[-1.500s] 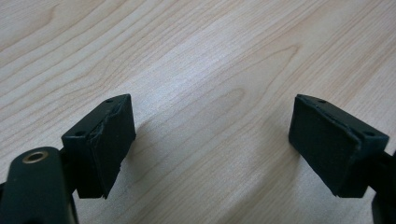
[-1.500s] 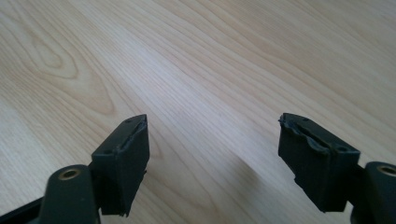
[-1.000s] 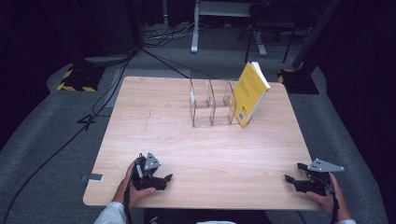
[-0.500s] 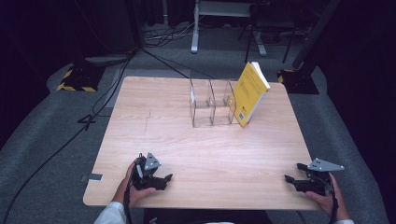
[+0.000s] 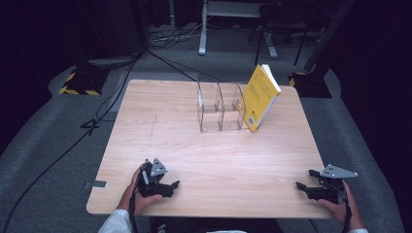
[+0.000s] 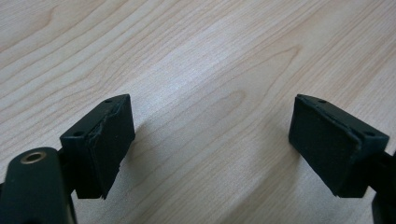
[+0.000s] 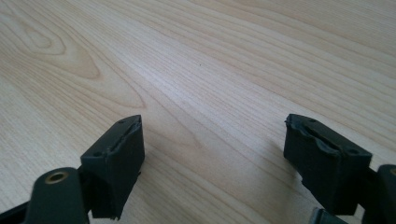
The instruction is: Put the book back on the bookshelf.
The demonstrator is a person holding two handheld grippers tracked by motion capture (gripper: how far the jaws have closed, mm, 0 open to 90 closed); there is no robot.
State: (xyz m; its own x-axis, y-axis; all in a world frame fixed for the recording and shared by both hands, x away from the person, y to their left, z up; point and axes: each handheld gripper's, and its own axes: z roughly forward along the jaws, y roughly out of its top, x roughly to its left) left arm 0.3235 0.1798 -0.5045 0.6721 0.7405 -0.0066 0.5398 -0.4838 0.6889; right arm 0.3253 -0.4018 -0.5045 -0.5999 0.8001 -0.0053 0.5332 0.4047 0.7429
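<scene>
Yellow paperback book [image 5: 261, 98] leans tilted against the clear acrylic divider rack [image 5: 221, 108] at the far side of the pale wooden desk [image 5: 233, 155]. Left hand-held gripper [image 5: 171, 186] and right hand-held gripper [image 5: 301, 187] rest near the front edge, jaws wide apart, gripping nothing.

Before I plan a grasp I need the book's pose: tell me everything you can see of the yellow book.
The yellow book is a paperback with a yellow cover bearing dark print, too small to read, and a small code patch near its lower corner. Its white page edges show along the top right. It stands on the table at the far right, tilted, leaning left against the clear divided holder. Neither gripper touches it.
</scene>
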